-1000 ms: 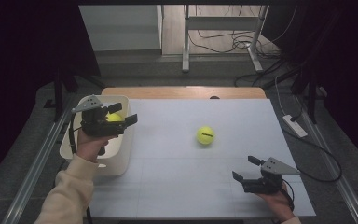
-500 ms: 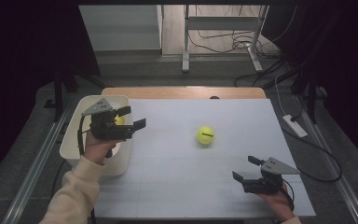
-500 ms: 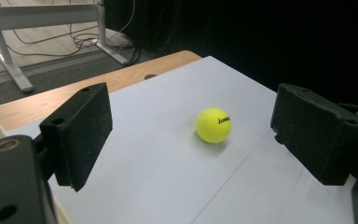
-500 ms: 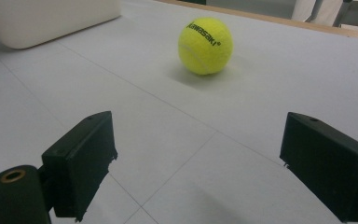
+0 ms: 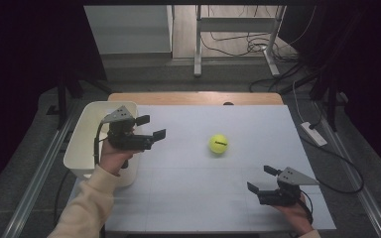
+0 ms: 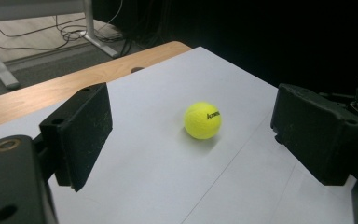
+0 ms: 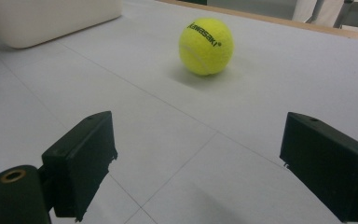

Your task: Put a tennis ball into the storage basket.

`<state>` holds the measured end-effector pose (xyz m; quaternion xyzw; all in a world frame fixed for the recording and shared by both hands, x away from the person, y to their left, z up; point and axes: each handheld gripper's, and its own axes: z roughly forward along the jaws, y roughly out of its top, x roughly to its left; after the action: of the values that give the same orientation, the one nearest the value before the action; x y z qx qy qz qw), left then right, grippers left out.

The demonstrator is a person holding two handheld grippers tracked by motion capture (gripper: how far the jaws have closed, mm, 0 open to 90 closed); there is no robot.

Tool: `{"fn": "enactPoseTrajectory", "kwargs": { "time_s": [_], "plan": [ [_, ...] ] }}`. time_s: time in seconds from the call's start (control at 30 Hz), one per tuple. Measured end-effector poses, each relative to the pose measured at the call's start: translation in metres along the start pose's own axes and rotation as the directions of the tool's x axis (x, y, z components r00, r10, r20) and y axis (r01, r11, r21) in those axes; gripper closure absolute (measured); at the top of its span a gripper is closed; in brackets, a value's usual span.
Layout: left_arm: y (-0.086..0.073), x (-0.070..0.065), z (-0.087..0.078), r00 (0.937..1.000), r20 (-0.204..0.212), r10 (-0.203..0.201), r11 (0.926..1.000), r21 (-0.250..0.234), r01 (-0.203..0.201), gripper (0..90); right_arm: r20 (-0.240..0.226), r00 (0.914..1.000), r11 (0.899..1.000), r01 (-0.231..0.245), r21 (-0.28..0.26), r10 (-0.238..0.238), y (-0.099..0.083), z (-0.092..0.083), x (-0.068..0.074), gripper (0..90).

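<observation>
A yellow tennis ball (image 5: 219,144) lies near the middle of the white table top (image 5: 228,198); it also appears ahead of the jaws as the ball (image 6: 203,120) and the ball (image 7: 206,45). My left gripper (image 5: 151,127) hovers just right of the white bin (image 5: 82,146), jaws open and empty, aimed toward the ball. In its own view the left gripper (image 6: 191,135) frames the ball at a distance. My right gripper (image 5: 259,179) rests near the front right of the table, open and empty, pointing toward the ball. The right gripper (image 7: 198,154) has bare table between its jaws.
The white bin's side (image 7: 51,18) stands at the table's left. A wooden strip (image 5: 193,97) borders the far edge. Cables (image 5: 322,134) and a power strip lie on the floor at the right, and a metal stand (image 5: 198,44) rises behind the table.
My left gripper has moved right, from over the bin out above the table toward the ball. A yellow ball seen beside its jaws in the bin earlier is now hidden. The right gripper stayed still.
</observation>
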<state>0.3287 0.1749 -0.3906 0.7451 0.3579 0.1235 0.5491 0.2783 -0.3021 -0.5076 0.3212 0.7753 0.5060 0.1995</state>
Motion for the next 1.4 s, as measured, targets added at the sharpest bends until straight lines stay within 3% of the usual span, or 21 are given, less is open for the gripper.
{"fn": "enactPoseTrajectory", "kwargs": {
  "time_s": [0.83, 1.4],
  "plan": [
    [0.0, -0.011, 0.039, 0.9983, 0.058, 0.01, 0.9973, 0.072, -0.014, 12.9, 0.01, 0.9999, 1.0, -0.008, -0.01, 0.008, 0.003, 0.003, -0.002, 10.3],
    [-0.002, -0.013, 0.068, 0.998, 0.061, 0.018, 0.9917, 0.126, -0.026, 12.9, 0.007, 0.9999, 1.0, -0.008, -0.006, 0.008, 0.001, 0.002, -0.002, 10.4]
  ]
}}
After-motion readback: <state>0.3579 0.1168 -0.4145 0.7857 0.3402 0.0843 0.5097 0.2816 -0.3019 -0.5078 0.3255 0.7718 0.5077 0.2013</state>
